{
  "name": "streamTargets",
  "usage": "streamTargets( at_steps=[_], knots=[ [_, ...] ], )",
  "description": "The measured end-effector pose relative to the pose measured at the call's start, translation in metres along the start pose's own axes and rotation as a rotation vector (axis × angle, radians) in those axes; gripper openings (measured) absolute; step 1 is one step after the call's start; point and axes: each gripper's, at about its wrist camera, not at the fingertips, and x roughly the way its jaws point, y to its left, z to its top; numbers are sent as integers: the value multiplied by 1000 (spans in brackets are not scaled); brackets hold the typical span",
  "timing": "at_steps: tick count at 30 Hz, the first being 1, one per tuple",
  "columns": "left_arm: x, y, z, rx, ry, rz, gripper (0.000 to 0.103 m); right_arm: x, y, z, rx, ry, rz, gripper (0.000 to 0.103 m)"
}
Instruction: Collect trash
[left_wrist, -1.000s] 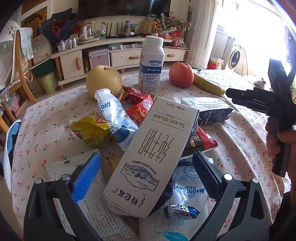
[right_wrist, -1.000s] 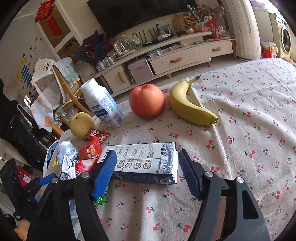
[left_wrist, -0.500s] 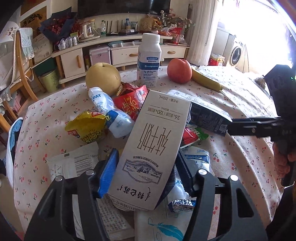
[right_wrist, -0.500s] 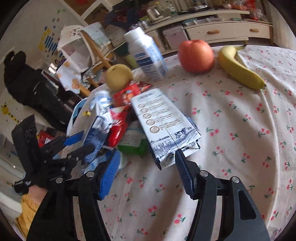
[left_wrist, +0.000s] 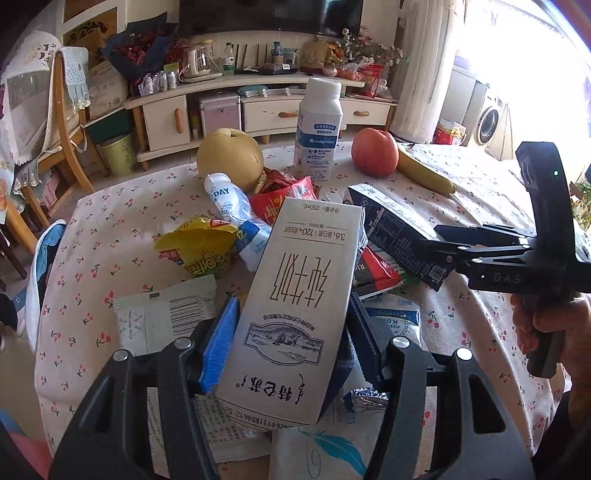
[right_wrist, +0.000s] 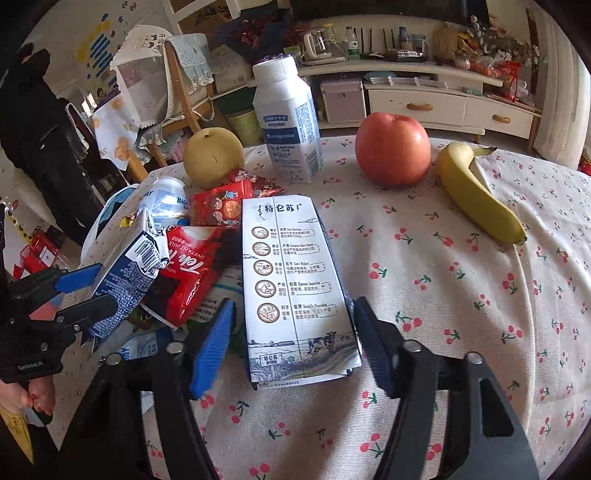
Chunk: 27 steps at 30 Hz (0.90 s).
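Observation:
My left gripper (left_wrist: 291, 343) is shut on a white milk carton (left_wrist: 299, 306) and holds it tilted above a heap of trash. In the right wrist view the same carton (right_wrist: 125, 273) shows at the left. My right gripper (right_wrist: 291, 332) holds a second milk carton (right_wrist: 291, 288) between its pads, its far end over the heap; it also shows in the left wrist view (left_wrist: 395, 236). The heap holds a yellow wrapper (left_wrist: 199, 247), red wrappers (right_wrist: 192, 266), a crushed white bottle (left_wrist: 232, 210) and flat white pouches (left_wrist: 159, 317).
A pear (right_wrist: 212, 157), an upright white bottle (right_wrist: 288, 122), an apple (right_wrist: 393, 147) and a banana (right_wrist: 476, 195) stand at the table's far side. The cherry-print tablecloth (right_wrist: 480, 314) stretches to the right. Chairs and a low cabinet stand beyond.
My left gripper closed on the white carton and lifted it. My right gripper took the second carton and swung it left to the heap.

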Motion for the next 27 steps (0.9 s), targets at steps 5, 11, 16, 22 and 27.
streamTargets(
  at_steps=[5,11,16,22,27],
  knots=[
    [-13,2,-4,-15,-25,12,60,-2,3,2,17,2,1,59],
    [-31,5,-14,-57,-58,9,59,-18,4,-2,47,-15,22,58],
    [-43,8,-27,-129,-57,-42,19,-40,8,-11,83,-49,42,58],
    [-47,3,-50,-157,-10,-67,19,-65,5,-32,152,-73,62,58],
    [-60,5,-62,-170,-58,-11,72,-86,18,-48,159,-98,62,58]
  ],
)
